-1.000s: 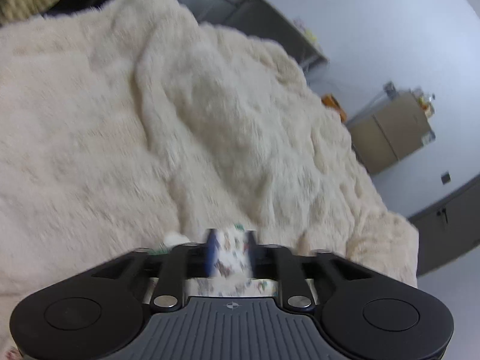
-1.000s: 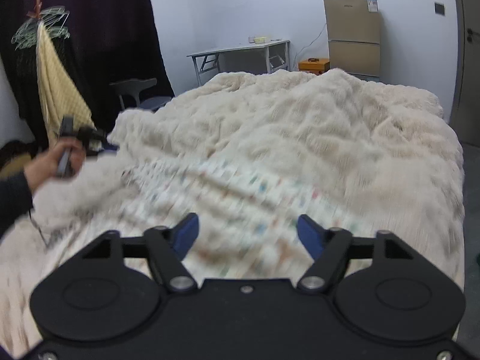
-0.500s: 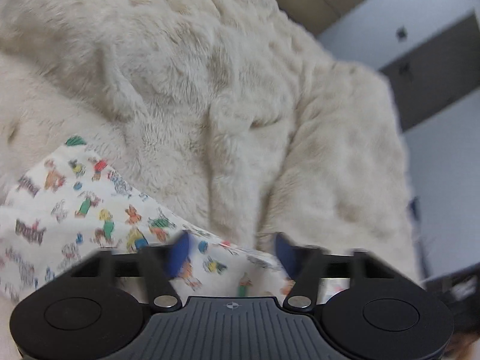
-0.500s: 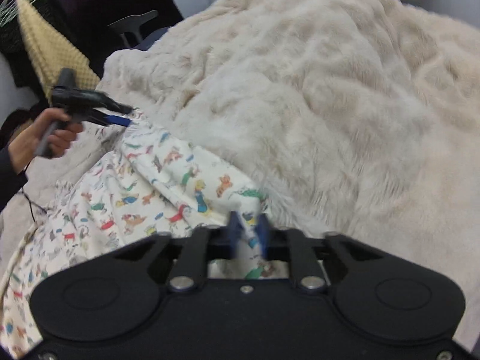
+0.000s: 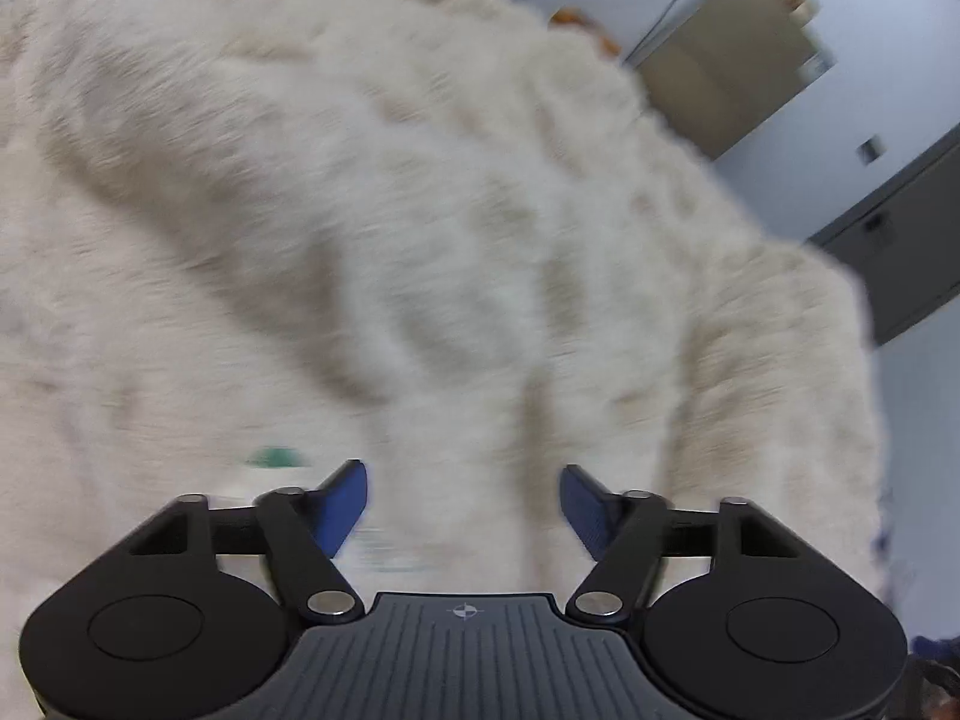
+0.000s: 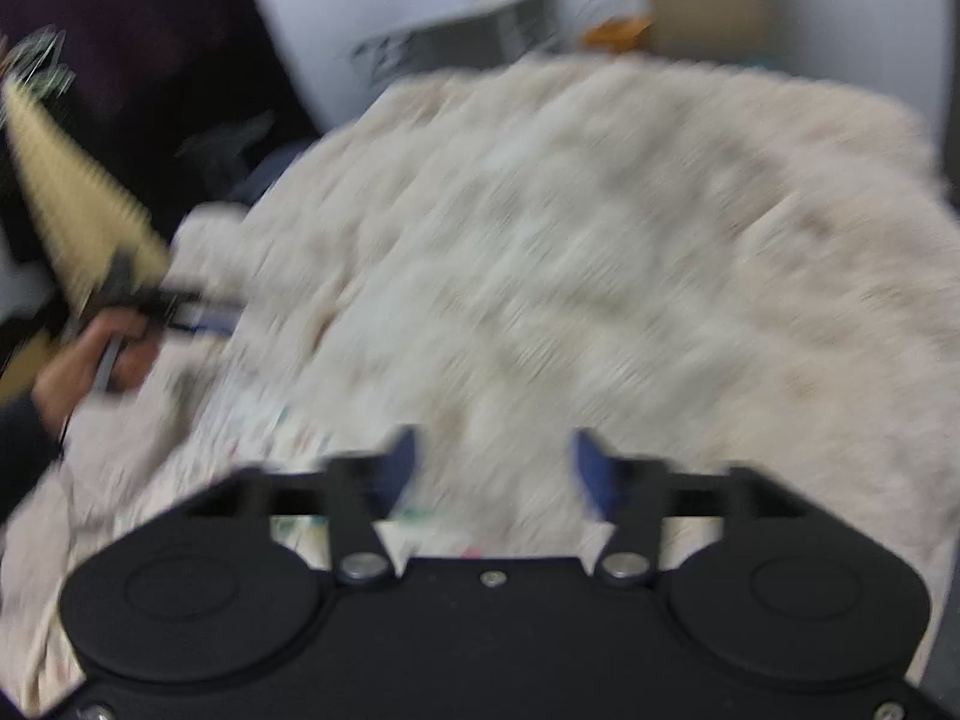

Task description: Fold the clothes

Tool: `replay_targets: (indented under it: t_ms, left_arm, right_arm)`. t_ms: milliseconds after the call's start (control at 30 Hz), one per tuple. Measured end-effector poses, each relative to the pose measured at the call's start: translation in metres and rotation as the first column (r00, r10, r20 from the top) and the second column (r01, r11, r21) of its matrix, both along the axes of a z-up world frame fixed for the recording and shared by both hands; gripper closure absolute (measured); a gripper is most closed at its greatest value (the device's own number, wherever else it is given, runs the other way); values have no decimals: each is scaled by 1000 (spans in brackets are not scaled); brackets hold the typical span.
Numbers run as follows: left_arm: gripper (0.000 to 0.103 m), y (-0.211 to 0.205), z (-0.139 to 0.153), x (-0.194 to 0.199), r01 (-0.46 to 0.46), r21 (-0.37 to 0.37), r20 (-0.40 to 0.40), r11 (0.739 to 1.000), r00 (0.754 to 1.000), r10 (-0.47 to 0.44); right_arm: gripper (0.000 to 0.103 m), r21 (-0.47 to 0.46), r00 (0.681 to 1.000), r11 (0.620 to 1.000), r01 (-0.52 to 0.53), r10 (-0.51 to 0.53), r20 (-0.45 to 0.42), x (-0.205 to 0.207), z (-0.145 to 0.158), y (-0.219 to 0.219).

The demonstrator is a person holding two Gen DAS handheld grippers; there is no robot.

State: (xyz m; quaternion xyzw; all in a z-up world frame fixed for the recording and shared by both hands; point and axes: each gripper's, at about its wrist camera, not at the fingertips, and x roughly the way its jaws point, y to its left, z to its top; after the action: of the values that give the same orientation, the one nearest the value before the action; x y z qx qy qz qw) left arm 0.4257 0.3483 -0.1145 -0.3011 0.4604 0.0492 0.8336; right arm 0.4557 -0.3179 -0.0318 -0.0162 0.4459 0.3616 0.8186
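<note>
Both views are motion-blurred. A white garment with small coloured prints (image 6: 252, 420) lies on the cream fluffy blanket (image 6: 570, 252), low and left in the right wrist view. My right gripper (image 6: 493, 468) is open and empty just right of the garment. In the left wrist view only a sliver of the garment (image 5: 276, 459) shows beside the left finger. My left gripper (image 5: 462, 504) is open and empty over the blanket (image 5: 420, 210). The left gripper also shows in the right wrist view (image 6: 198, 312), held by a hand at the left edge.
The blanket covers a bed. A beige cabinet (image 5: 726, 60) and a dark door (image 5: 900, 252) stand beyond the bed. A grey desk (image 6: 468, 42), a dark chair (image 6: 234, 138) and a yellow knit cloth (image 6: 66, 192) on a rack are at the far side.
Half a second ago my right gripper was shut on the garment's edge; now it is open and lifted. My left gripper has opened wider and swung up, so the garment has dropped mostly out of its view.
</note>
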Motion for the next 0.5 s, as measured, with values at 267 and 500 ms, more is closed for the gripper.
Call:
replay_targets:
  t_ms: [267, 500]
  left_arm:
    - [40, 5, -24, 5, 170, 242, -155, 955, 979, -135]
    - [48, 23, -33, 7, 252, 152, -146, 956, 962, -231]
  right_arm:
    - [54, -51, 984, 988, -149, 143, -111, -11, -29, 26]
    - [56, 23, 976, 987, -159, 160, -150, -9, -33, 20]
